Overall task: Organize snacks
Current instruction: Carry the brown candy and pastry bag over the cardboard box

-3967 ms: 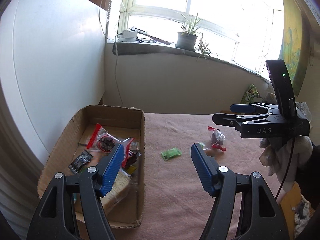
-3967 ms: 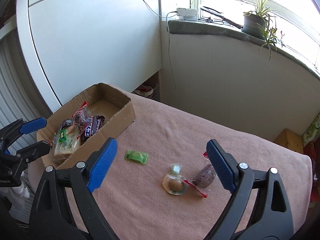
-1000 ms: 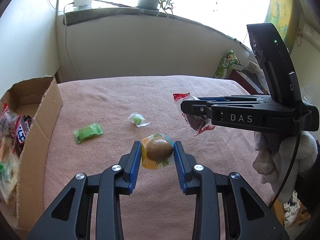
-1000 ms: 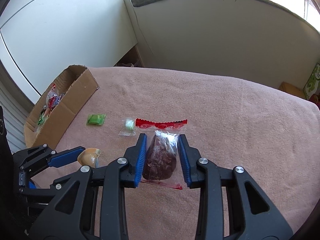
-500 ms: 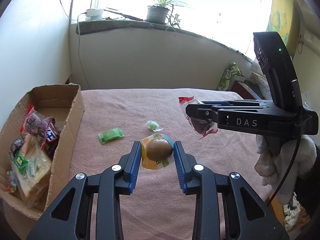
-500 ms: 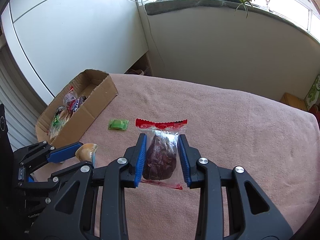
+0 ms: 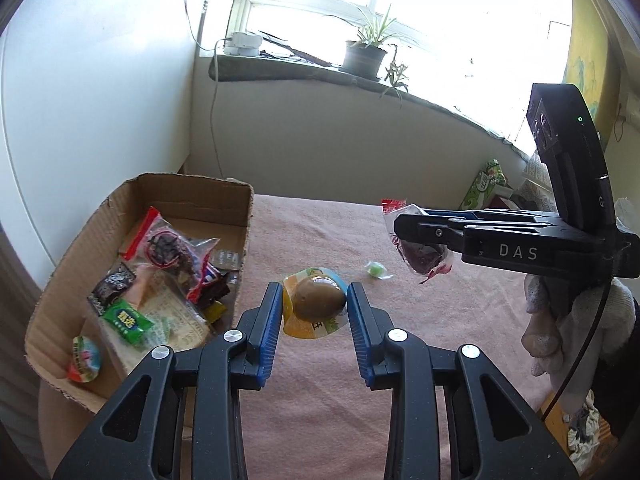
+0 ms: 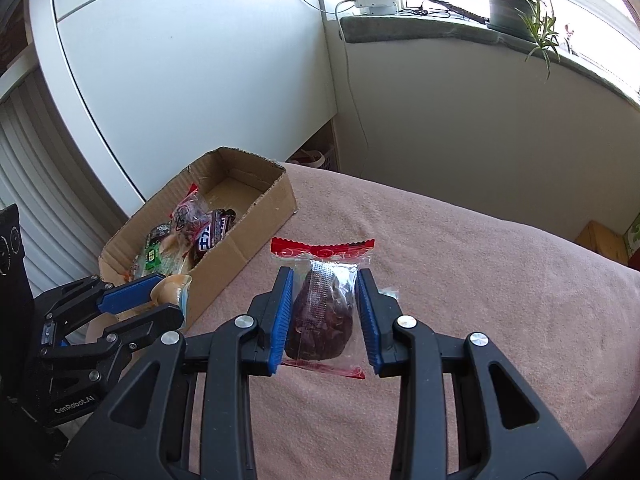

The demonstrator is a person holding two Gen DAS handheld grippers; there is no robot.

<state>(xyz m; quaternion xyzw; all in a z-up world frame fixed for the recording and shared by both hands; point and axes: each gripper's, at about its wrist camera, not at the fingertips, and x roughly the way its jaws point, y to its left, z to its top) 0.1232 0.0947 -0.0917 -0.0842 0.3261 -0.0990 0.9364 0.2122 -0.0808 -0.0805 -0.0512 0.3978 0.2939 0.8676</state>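
Note:
My left gripper (image 7: 314,312) is shut on a packed brown egg snack (image 7: 318,302) and holds it above the pink cloth, just right of the cardboard box (image 7: 248,220). The box holds several snack packets. My right gripper (image 8: 324,312) is shut on a clear red-edged packet with a dark brown snack (image 8: 322,320), held above the cloth to the right of the box (image 8: 260,236). That packet (image 7: 420,254) and the right gripper (image 7: 408,226) show in the left wrist view. The left gripper (image 8: 168,292) shows low left in the right wrist view.
A small green wrapped candy (image 7: 376,269) lies on the pink cloth (image 7: 320,420) between the grippers. A white cabinet (image 8: 180,60) stands behind the box. A windowsill with a potted plant (image 7: 364,56) runs along the far wall.
Both grippers, each keeping its snack, have moved left toward the cardboard box. The box fills more of both views. The green flat packet is out of sight.

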